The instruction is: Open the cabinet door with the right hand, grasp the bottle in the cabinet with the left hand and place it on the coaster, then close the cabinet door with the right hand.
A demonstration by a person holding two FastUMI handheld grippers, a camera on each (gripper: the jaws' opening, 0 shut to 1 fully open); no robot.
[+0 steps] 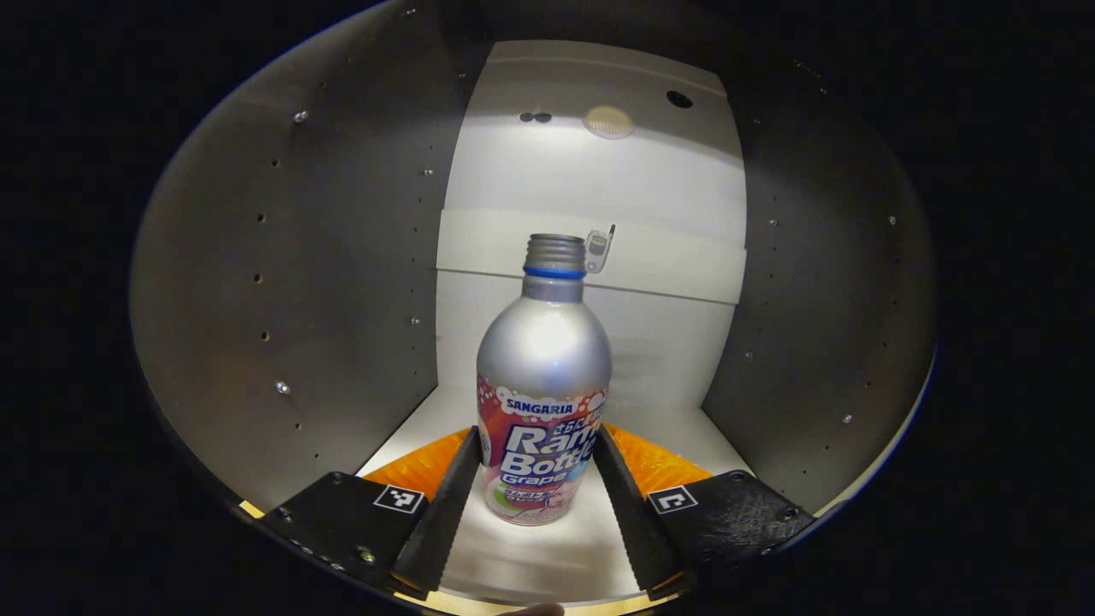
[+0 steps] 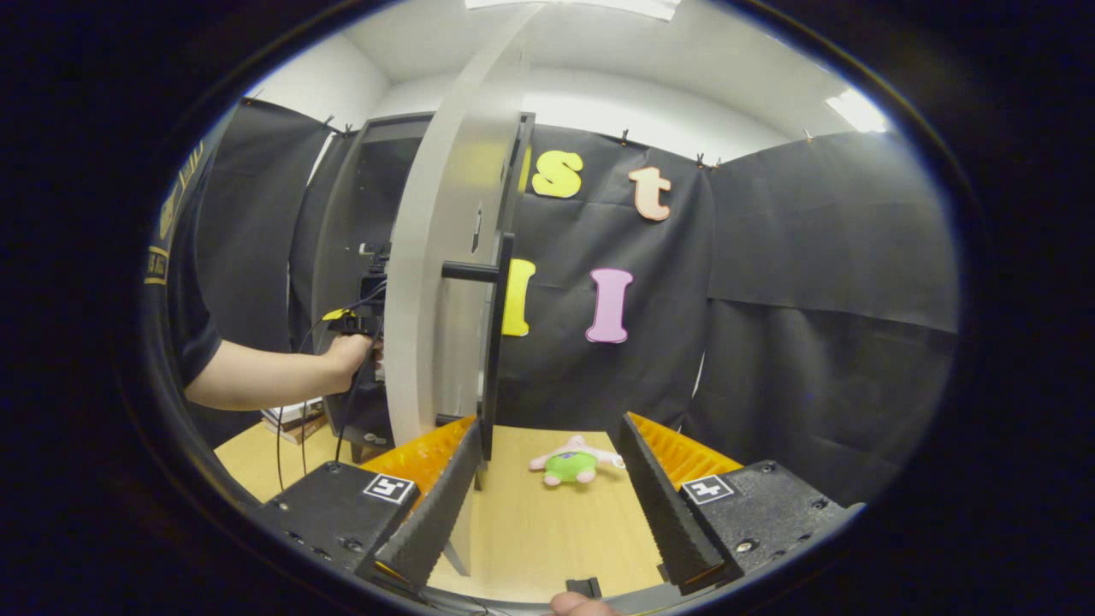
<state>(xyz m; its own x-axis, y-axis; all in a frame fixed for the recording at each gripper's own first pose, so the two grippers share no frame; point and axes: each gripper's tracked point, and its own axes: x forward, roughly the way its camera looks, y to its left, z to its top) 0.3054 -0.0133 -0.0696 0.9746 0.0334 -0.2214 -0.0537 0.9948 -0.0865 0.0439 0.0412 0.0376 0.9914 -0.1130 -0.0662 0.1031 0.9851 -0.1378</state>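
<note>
Spread left tongs (image 1: 537, 500) flank the upright silver bottle (image 1: 542, 385), uncapped, with a colourful label.

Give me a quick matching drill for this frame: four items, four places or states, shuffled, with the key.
Items
1. Bottle
2. Cabinet door
3. Plush toy
4. Left gripper

Places or states
A. Swung open, seen edge-on
B. Lying on the wooden tabletop by the black cloth wall
C. Upright on the cabinet floor, uncapped
D. Reached into the cabinet, fingers either side of the bottle

Pairs: 1-C, 2-A, 3-B, 4-D
</note>
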